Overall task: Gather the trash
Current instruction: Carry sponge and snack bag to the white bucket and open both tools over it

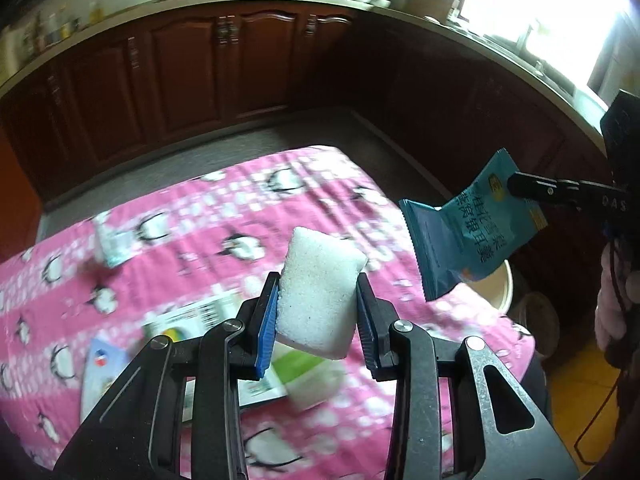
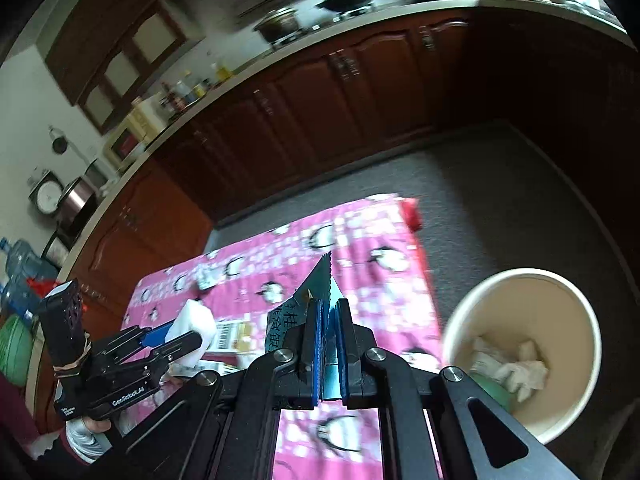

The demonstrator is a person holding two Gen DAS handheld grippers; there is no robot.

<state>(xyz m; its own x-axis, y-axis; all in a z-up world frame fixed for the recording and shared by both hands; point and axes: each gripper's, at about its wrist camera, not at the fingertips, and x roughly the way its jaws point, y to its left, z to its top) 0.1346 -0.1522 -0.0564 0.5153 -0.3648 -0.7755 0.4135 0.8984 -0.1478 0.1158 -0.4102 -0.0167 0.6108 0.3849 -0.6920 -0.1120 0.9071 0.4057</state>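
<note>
Gripping a white sponge (image 1: pixel 316 292) at centre frame, left hand-held gripper (image 1: pixel 318 312), right hand-held gripper (image 2: pixel 329 344) clamped on a blue packet (image 2: pixel 320 280), bin (image 2: pixel 520 276) lower right.

The right hand-held gripper (image 2: pixel 329 344) has its blue-padded jaws pressed together on a teal snack wrapper (image 2: pixel 320 284), whose serrated corner sticks up above the fingertips. Below lies a surface (image 2: pixel 380 300) under a pink penguin-print cloth. At lower left, the left hand-held gripper (image 2: pixel 182 336) clamps a white foam block (image 2: pixel 194 322). To the right, on the grey floor, stands a cream bin (image 2: pixel 520 344) with crumpled white paper (image 2: pixel 516 368) inside.
</note>
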